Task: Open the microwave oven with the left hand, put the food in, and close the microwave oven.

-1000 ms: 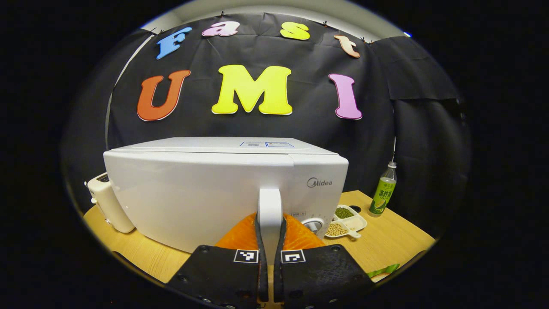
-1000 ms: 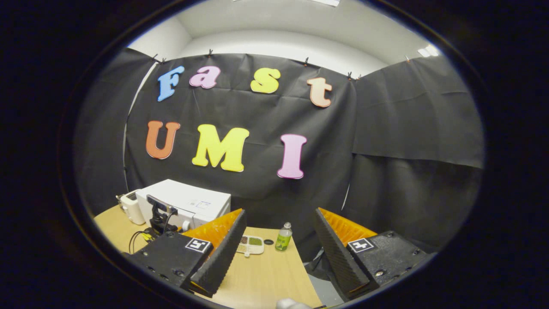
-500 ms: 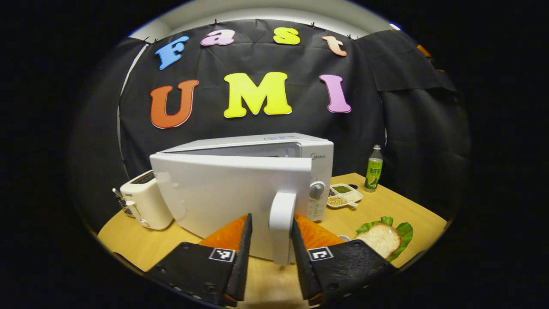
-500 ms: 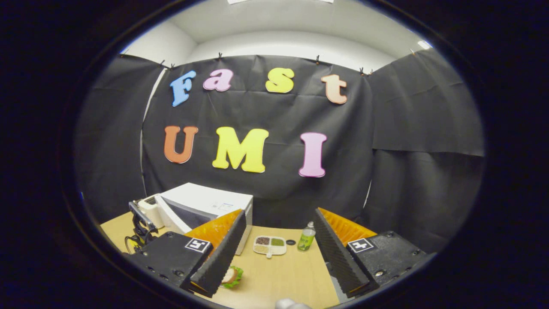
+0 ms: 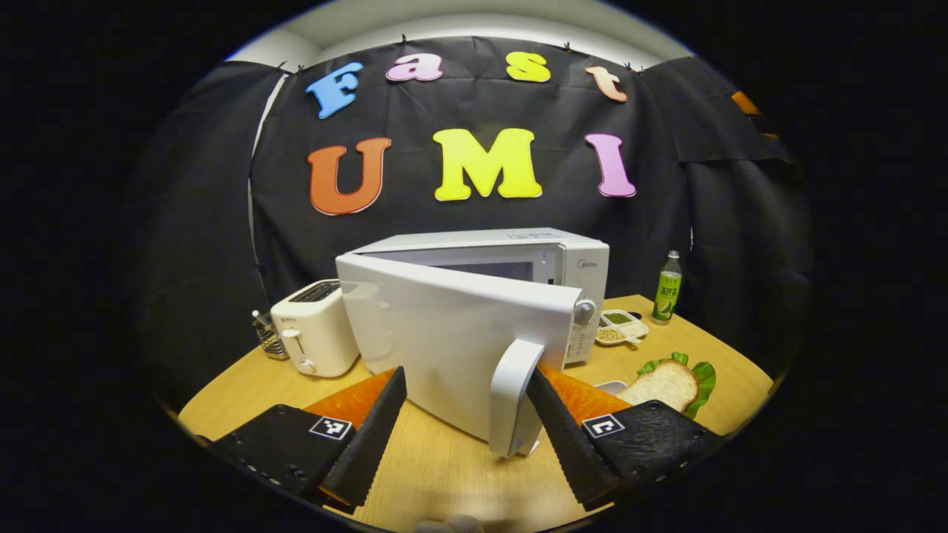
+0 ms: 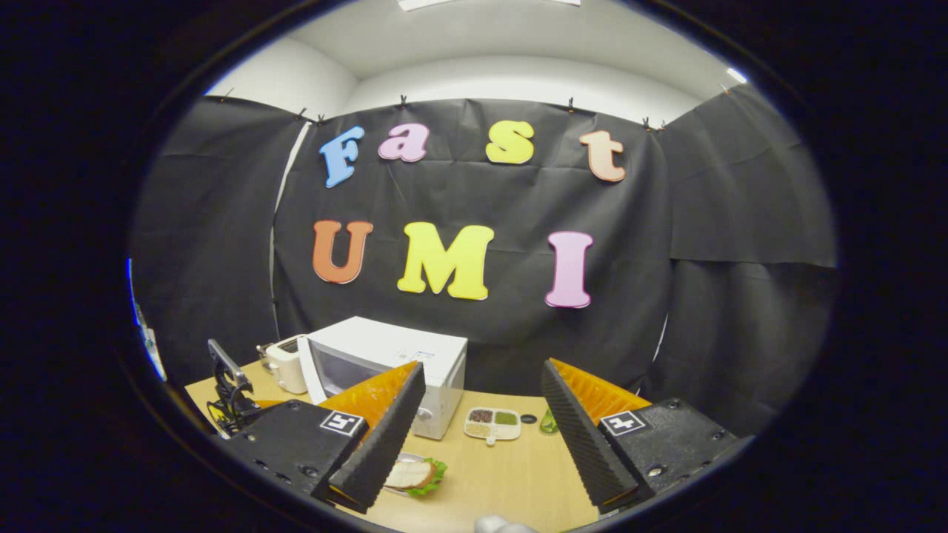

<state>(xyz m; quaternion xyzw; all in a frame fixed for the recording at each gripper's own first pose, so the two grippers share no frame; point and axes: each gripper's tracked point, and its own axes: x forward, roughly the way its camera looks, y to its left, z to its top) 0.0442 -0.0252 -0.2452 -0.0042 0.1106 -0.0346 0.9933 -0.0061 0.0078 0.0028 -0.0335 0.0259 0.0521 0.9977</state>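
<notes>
The white microwave [image 5: 518, 255] stands on the wooden table [image 5: 444, 474] with its door [image 5: 444, 340] swung partly open. Its handle [image 5: 512, 396] sits between my left gripper's fingers, close to the right-hand one, with a gap on both sides. My left gripper [image 5: 466, 379] is open. The food, a bread slice on lettuce [image 5: 670, 381], lies on the table to the right of the door. In the right gripper view the microwave [image 6: 404, 352] is farther off at the left. The sandwich [image 6: 415, 474] lies just beyond my open right gripper [image 6: 481, 370], which holds nothing.
A white toaster [image 5: 315, 337] and a utensil rack [image 5: 265, 342] stand left of the microwave. A divided dish of beans [image 5: 618, 326] and a green bottle [image 5: 668, 287] sit at the back right. The table's front edge curves close below my fingers.
My left gripper went from shut on the door handle to open and drew back while the door swung out. The right gripper view swung, bringing the sandwich into sight.
</notes>
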